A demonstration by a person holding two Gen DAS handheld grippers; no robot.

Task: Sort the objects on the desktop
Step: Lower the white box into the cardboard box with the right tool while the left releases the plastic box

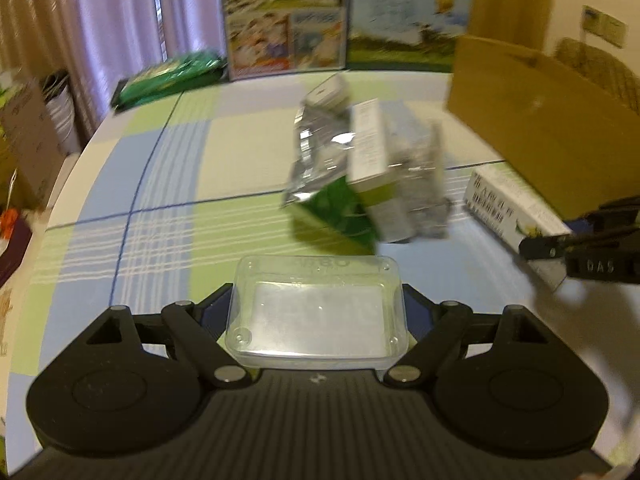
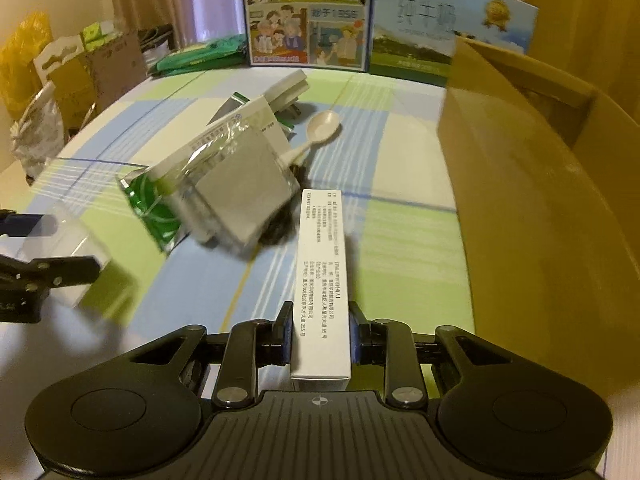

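Here the left gripper (image 1: 316,316) clamps a clear tub (image 1: 316,312), the right gripper (image 2: 320,336) a white carton (image 2: 322,280), beside a cardboard box (image 2: 540,184).

"DAS" marks the right claw (image 1: 540,246); milk carton (image 2: 306,16) reads "1956".

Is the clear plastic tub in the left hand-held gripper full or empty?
Looks empty. The clear plastic tub, held in the left hand-held gripper, shows only pale see-through walls and the tablecloth behind; nothing visible inside.

A spoon (image 2: 316,132) lies behind the packet pile (image 2: 224,184), cardboard box (image 2: 540,200) right.
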